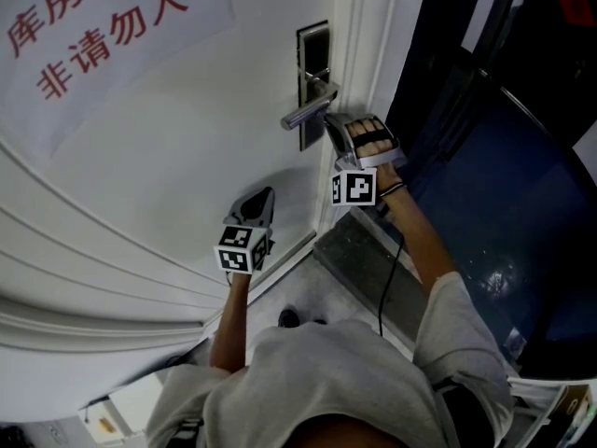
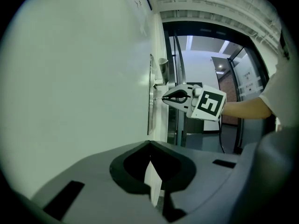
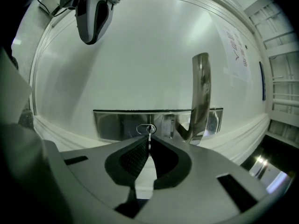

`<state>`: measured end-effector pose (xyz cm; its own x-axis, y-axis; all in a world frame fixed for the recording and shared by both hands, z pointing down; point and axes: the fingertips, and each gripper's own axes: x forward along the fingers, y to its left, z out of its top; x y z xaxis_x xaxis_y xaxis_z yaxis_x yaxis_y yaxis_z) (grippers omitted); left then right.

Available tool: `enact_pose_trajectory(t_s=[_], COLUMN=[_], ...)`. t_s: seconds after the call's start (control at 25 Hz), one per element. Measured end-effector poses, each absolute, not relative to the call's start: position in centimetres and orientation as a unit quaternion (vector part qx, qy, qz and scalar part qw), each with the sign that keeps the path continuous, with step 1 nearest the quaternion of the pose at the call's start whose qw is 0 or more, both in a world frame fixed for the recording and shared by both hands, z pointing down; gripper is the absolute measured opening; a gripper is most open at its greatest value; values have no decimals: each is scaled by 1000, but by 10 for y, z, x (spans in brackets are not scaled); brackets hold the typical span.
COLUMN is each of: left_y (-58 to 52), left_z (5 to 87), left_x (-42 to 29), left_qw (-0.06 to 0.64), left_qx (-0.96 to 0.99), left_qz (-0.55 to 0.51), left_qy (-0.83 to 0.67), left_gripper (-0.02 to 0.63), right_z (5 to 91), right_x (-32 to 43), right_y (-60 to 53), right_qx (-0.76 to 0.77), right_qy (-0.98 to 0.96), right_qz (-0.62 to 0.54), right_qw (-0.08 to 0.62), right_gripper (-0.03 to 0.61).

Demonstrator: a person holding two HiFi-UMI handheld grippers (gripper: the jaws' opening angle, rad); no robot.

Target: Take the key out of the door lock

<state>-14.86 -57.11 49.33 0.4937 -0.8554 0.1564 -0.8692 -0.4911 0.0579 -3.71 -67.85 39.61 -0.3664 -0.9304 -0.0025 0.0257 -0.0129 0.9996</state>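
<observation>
A thin metal key [image 3: 149, 138] runs from the keyhole [image 3: 145, 129] of the steel lock plate [image 3: 117, 125] back into my right gripper [image 3: 149, 146], which is shut on it. In the head view that gripper [image 1: 333, 124] sits just below the lever handle [image 1: 308, 110], against the plate [image 1: 312, 63]. From the left gripper view I see the right gripper [image 2: 166, 97] pointing at the plate's edge [image 2: 150, 111]. My left gripper [image 1: 267, 195] hangs lower by the door, shut [image 2: 150, 144] with nothing in it.
The white door [image 1: 168, 157] carries a paper notice with red characters [image 1: 93, 35]. The lever handle [image 3: 201, 97] stands just right of the keyhole. The door frame [image 1: 368, 45] lies to the right, with a dark doorway and threshold [image 1: 373, 259] beyond.
</observation>
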Motion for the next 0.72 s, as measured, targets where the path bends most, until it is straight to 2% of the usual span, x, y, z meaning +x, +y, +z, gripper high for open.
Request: enact_pose_trajectory(t_s=[0.36,0.72], left_y=[-566,-566], left_z=[493,490], left_x=[-141,-139], left_qw=[62,59], left_qx=[862,863], left_qz=[57,58], left_qy=[-500,-499], left_gripper=[18,18], right_z=[396,387], right_x=[-24,-6], right_y=[-664,-635], right_qx=[420,484], right_qy=[-622,-776], right_qz=[-548,-334], right_qw=[369,228], right_gripper=[31,31])
